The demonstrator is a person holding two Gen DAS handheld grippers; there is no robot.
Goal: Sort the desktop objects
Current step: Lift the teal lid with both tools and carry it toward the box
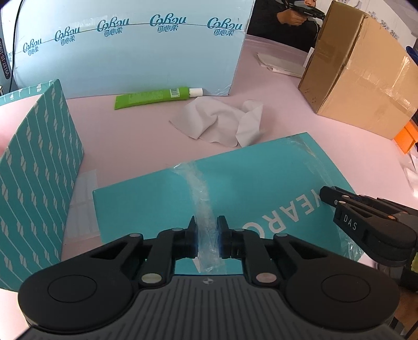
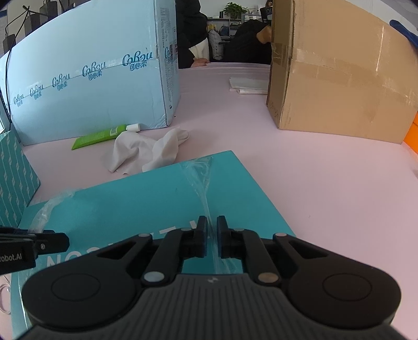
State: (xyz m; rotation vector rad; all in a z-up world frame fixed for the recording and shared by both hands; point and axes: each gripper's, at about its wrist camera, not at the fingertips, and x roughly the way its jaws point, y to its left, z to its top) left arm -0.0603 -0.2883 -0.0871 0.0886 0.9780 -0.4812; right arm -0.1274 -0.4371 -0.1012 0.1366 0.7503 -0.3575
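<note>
A flat teal box with white lettering lies on the pink table, crossed by strips of wrinkled clear tape. My left gripper is shut low over its near left part, and a tape strip shows in the narrow gap. My right gripper is shut over the near right part, also astride a tape strip. Whether either pinches the tape I cannot tell. Behind the box lie a crumpled white cloth and a green tube with a white cap.
A teal striped box stands at the left. A big light-blue carton walls the back left, a brown taped carton the back right. Papers lie between them; a person sits beyond.
</note>
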